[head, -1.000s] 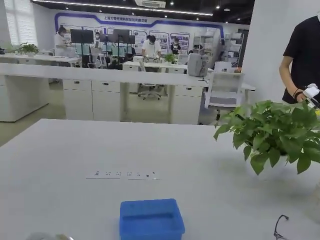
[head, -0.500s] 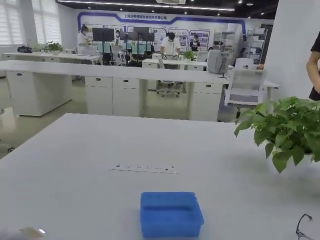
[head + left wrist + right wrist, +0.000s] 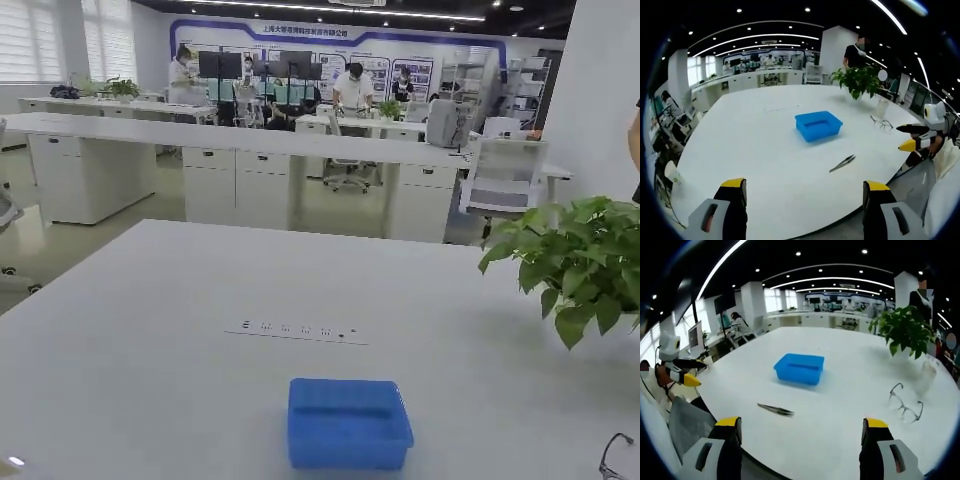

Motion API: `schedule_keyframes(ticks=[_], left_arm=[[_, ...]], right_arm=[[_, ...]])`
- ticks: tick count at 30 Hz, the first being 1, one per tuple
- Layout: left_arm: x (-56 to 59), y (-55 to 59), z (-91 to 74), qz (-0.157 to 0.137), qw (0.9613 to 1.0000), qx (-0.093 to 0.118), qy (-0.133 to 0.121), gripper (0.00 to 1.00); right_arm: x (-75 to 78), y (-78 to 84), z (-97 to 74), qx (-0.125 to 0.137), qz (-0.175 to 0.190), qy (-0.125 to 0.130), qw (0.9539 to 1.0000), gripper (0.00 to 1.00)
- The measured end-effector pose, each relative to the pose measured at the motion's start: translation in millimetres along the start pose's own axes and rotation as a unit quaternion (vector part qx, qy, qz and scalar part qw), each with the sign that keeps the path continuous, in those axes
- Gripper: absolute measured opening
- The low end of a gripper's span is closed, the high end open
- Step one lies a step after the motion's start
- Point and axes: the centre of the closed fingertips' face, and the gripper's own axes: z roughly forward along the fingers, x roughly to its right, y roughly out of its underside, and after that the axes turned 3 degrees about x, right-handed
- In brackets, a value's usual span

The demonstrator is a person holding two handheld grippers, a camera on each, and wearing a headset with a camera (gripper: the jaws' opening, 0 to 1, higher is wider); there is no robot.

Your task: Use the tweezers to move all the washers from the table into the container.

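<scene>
Blue container (image 3: pixel 348 422), tweezers (image 3: pixel 842 163) near it; L claw (image 3: pixel 803 184) & R claw (image 3: pixel 801 422) both spread wide, empty.

Open-plan office or lab hall. Rows of white desks (image 3: pixel 250 138) with drawer units (image 3: pixel 210 160), monitors (image 3: pixel 295 63), a swivel chair (image 3: pixel 345 176), a blue-framed wall board (image 3: pixel 340 27) and a potted plant (image 3: pixel 578 262). People (image 3: pixel 352 88) work at the far desks under ceiling spotlights (image 3: pixel 798 253).

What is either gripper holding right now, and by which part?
Nothing. Both the left gripper and the right gripper are open and empty; the tweezers lie on the table.
</scene>
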Motion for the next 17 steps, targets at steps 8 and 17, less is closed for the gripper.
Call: schedule_keyframes(ticks=[8,17], left_arm=[[-1.5,4.7,-3.0,0.007,0.9999,-0.009,-0.004,0.99],[0.9,8.3,-1.4,0.014,0.9998,-0.011,-0.006,0.99]], right_arm=[[1.1,0.6,-2.9,-0.004,-0.009,0.006,0.9999,0.99],[3.7,2.1,-5.6,-0.012,-0.020,0.010,0.9997,0.99]])
